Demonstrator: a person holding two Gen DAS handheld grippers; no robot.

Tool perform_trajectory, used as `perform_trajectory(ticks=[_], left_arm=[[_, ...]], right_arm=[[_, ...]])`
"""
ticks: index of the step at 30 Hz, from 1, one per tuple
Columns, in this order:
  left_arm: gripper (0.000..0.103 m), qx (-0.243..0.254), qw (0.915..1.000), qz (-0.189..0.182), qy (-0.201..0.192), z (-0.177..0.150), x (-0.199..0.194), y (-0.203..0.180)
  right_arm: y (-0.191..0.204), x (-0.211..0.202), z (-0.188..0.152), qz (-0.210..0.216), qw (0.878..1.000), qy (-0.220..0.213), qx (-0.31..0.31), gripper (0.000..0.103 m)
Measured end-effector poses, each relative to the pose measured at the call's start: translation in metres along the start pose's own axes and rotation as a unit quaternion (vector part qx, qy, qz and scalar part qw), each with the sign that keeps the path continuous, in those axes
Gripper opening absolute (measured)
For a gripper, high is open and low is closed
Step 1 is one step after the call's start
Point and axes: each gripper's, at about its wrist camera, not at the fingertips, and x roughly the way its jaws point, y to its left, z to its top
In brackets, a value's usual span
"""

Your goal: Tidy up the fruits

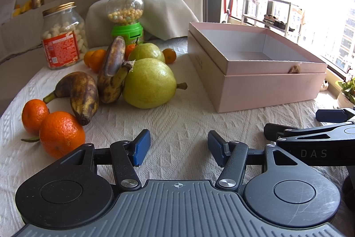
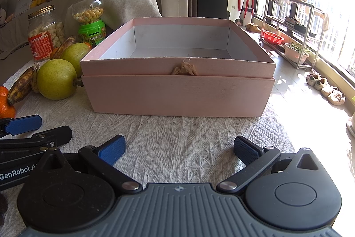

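An open pink box point(image 1: 264, 90) stands on the white cloth, nothing in it; it fills the right wrist view point(image 2: 177, 94). Left of it lies a heap of fruit: two green pears point(image 1: 148, 83) point(image 1: 145, 51), two browned bananas point(image 1: 83, 94) point(image 1: 112, 68), two oranges at the front point(image 1: 61, 134) point(image 1: 33, 114) and small ones behind point(image 1: 169, 55). My left gripper point(image 1: 177, 149) is open and empty, low over the cloth in front of the fruit. My right gripper point(image 2: 178, 151) is open and empty in front of the box. The pears point(image 2: 56, 79) and a banana point(image 2: 20, 87) show at its left.
A jar of puffed snacks point(image 1: 62, 37) and a green candy dispenser point(image 1: 126, 14) stand behind the fruit. A cloth-draped chair point(image 1: 164, 12) is beyond. The table edge is at the right, with a shoe rack point(image 2: 292, 23) and window past it.
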Motion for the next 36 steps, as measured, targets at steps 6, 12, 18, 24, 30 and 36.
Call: perform_trajectory(ticks=[6, 12, 18, 24, 30, 36], left_arm=[[0.063, -0.001, 1.0, -0.001, 0.0, 0.0, 0.0, 0.001], [0.062, 0.002, 0.9997, -0.023, 0.0, 0.0, -0.001, 0.007], [0.059, -0.021, 0.9919, -0.123, 0.023, 0.008, -0.028, 0.049], [0.058, -0.047, 0.9956, -0.074, -0.033, 0.024, -0.068, 0.114], [0.057, -0.119, 0.992, -0.022, -0.036, 0.028, -0.062, 0.177], [0.057, -0.126, 0.9915, -0.029, -0.014, 0.021, -0.054, 0.197]], right_arm=[[0.0, 0.0, 0.001, 0.0, 1.0, 0.0, 0.0, 0.103], [-0.002, 0.002, 0.012, 0.009, 0.999, 0.031, -0.005, 0.103], [0.004, -0.004, 0.012, -0.007, 0.997, 0.071, 0.002, 0.103], [0.017, -0.005, 0.027, 0.044, 0.993, 0.098, -0.041, 0.096], [0.052, -0.008, 0.057, 0.084, 0.994, 0.036, -0.061, 0.095], [0.071, 0.021, 0.083, 0.096, 0.993, 0.037, -0.063, 0.096]])
